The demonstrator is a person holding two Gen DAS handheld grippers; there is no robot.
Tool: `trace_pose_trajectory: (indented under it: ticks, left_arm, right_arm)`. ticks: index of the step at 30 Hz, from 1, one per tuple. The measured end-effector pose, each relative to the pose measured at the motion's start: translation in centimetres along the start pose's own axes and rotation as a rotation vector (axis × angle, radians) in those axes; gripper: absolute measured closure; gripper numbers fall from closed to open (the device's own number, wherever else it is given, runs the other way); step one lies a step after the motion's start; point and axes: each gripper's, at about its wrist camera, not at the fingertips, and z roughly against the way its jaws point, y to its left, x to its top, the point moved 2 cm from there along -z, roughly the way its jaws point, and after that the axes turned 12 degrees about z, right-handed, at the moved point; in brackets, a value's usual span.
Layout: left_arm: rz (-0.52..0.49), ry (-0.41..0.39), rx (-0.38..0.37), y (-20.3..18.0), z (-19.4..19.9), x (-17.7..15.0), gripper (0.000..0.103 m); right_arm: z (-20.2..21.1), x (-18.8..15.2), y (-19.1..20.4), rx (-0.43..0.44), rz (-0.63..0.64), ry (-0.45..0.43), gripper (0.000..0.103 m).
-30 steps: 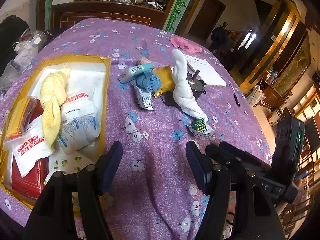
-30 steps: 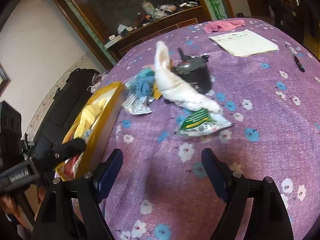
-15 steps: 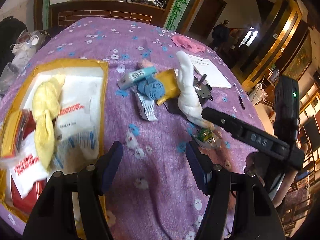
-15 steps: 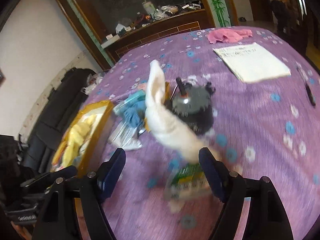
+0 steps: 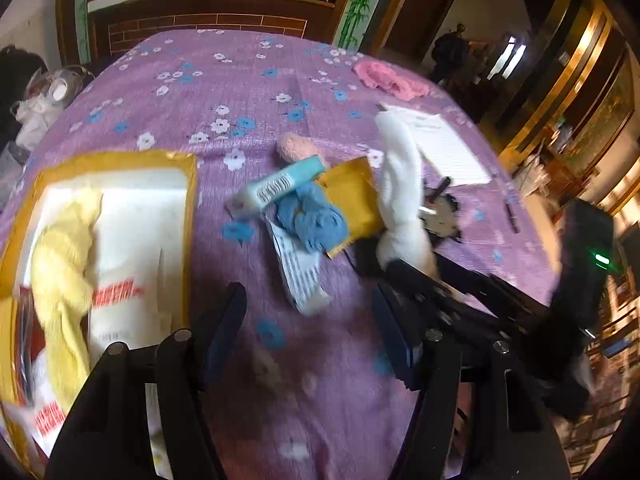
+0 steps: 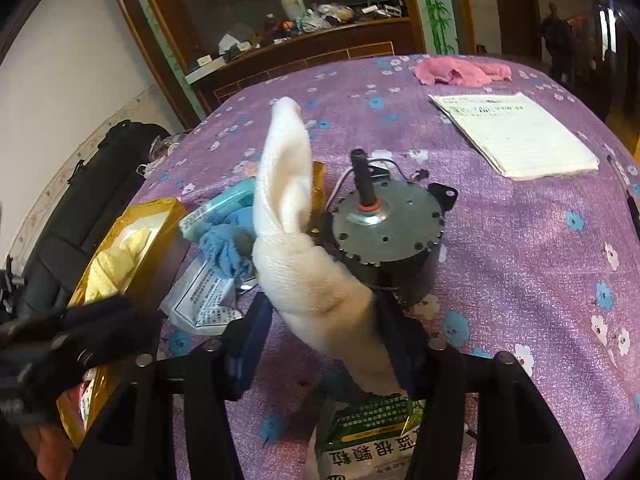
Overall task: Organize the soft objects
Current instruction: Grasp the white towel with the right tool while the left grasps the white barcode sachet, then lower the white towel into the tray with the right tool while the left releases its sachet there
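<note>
A white rolled towel (image 6: 298,256) leans against a grey motor (image 6: 386,226) on the purple flowered tablecloth; it also shows in the left wrist view (image 5: 400,196). My right gripper (image 6: 320,328) is open, its jaws on either side of the towel's lower part. My left gripper (image 5: 308,320) is open and empty above the cloth. A blue cloth (image 5: 312,218) lies by a teal box (image 5: 280,186) and a yellow packet (image 5: 352,200). A yellow towel (image 5: 64,264) lies in the gold-rimmed box (image 5: 188,216) at left. A peach soft thing (image 5: 294,148) lies behind the teal box.
A pink cloth (image 6: 460,72) and a paper pad (image 6: 516,136) lie far right. A green-labelled packet (image 6: 368,436) lies under my right gripper. A printed sachet (image 5: 300,276) lies near the blue cloth. A black bag (image 6: 80,208) sits beyond the table's left edge.
My right gripper has moved forward over the green packet until its open jaws straddle the white towel. My left gripper has moved forward a little toward the pile.
</note>
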Motion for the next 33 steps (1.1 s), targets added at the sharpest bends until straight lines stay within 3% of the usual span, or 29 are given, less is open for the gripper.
trace_pose_trajectory:
  ticks: [3, 5, 6, 8, 18, 24, 29, 33]
  left_arm:
    - [-0.025, 0.032, 0.095, -0.2, -2.3, 0.6, 0.064]
    - [-0.023, 0.083, 0.098, 0.0, -3.7, 0.5, 0.087]
    - [-0.002, 0.096, 0.078, 0.2, -3.9, 0.3, 0.088]
    - [0.011, 0.071, 0.083, 0.5, -3.3, 0.2, 0.100]
    - [0.088, 0.027, -0.044, 3.3, 2.5, -3.5, 0.101]
    - [0.130, -0.044, -0.112, 5.5, 6.5, -6.0, 0.100]
    - [0.207, -0.092, -0.156, 8.2, 9.5, -6.0, 0.100]
    - [0.221, -0.139, -0.148, 10.1, 11.9, -5.6, 0.100]
  right_arm:
    - [0.0, -0.3, 0.1, 0.021, -0.018, 0.000, 0.056]
    - [0.1, -0.4, -0.1, 0.025, -0.024, -0.003, 0.058]
    - [0.1, -0.5, -0.3, 0.025, -0.023, -0.005, 0.058]
    - [0.1, -0.6, -0.4, 0.022, -0.016, -0.006, 0.059]
    - [1.7, -1.1, -0.8, 0.064, -0.027, -0.084, 0.061]
    - [1.6, -1.5, -0.7, 0.078, -0.004, -0.105, 0.061]
    - [1.7, -1.2, -0.1, 0.065, 0.006, -0.089, 0.061]
    - [5.1, -0.8, 2.0, 0.057, -0.011, -0.099, 0.060]
